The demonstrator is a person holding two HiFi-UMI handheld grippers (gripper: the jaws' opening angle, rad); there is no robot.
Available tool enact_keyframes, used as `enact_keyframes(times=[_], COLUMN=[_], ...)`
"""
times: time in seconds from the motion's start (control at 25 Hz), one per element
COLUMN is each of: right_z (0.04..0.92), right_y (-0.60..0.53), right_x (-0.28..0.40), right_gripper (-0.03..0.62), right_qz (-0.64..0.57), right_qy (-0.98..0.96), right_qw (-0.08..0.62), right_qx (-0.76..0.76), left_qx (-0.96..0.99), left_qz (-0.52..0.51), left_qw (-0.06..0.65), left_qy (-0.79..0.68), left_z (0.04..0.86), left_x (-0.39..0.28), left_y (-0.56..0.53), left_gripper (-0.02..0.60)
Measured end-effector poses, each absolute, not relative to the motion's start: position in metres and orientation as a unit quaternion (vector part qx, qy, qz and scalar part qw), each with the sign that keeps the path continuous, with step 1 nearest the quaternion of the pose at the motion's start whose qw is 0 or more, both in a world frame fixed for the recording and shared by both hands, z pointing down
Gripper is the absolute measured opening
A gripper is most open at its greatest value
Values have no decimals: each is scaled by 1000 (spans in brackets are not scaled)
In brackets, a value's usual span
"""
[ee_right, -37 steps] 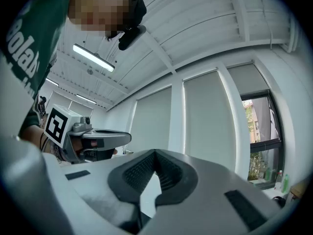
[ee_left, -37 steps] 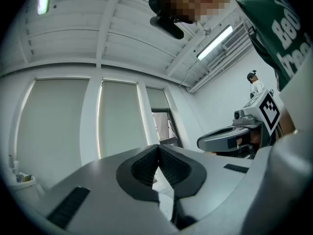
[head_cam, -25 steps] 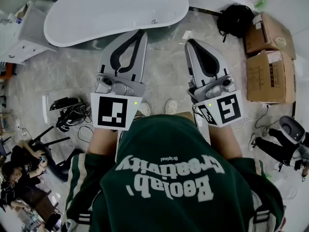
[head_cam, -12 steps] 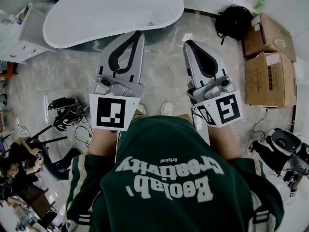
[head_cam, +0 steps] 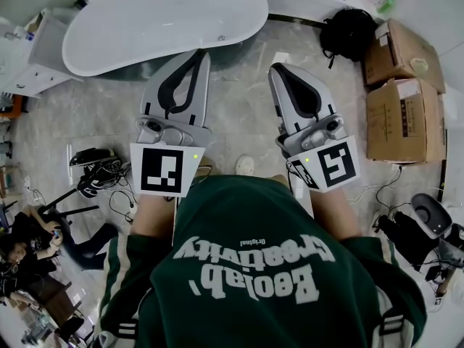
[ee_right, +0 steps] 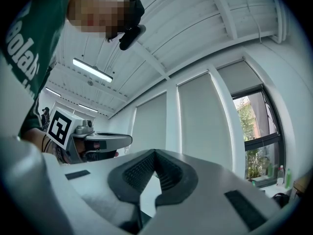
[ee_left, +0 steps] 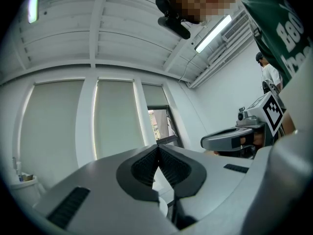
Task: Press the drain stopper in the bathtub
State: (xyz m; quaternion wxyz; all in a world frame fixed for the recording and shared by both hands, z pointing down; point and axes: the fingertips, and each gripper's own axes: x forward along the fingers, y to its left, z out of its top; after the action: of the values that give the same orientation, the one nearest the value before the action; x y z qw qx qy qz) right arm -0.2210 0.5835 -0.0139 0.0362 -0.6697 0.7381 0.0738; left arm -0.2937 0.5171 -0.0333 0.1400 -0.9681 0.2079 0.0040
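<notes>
The white oval bathtub [head_cam: 159, 20] stands on the floor at the top of the head view, with a small metal fitting [head_cam: 220, 39] on its near rim. I cannot make out the drain stopper inside it. My left gripper [head_cam: 202, 54] is held at waist height, short of the tub's near edge, its jaws shut on nothing. My right gripper [head_cam: 278, 68] hangs beside it over the tiled floor, also shut and empty. Both gripper views point up at ceiling and windows. The left gripper [ee_left: 157, 147] and right gripper [ee_right: 155, 152] show their pads meeting.
Two cardboard boxes [head_cam: 402, 111] and a black backpack [head_cam: 351, 29] sit at the right. A white cabinet [head_cam: 32, 60] stands left of the tub. Cables and gear [head_cam: 101, 172] lie on the floor at the left, and a person [head_cam: 22, 256] sits beyond them.
The tub and the floor items have slid slightly left in the head view. Both grippers stay shut and drift a little down and left.
</notes>
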Motion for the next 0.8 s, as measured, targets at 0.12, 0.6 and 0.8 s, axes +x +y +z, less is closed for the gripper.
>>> enact_keyframes(times=[0.12, 0.6, 0.8], right_z=[-14, -6, -3], right_y=[588, 589, 583], right_x=[-216, -199, -188], right_gripper=[9, 9, 9], right_qz=[77, 75, 81], right_qy=[738, 744, 741], right_qw=[36, 35, 40], right_qx=[-669, -663, -666], left_qx=[-968, -968, -969], left_qz=[6, -5, -3], left_qw=[139, 135, 139], left_qy=[208, 211, 207], left_z=[-34, -27, -22], left_x=[-288, -270, -259], left_y=[521, 521, 510], left_gripper=[8, 8, 8])
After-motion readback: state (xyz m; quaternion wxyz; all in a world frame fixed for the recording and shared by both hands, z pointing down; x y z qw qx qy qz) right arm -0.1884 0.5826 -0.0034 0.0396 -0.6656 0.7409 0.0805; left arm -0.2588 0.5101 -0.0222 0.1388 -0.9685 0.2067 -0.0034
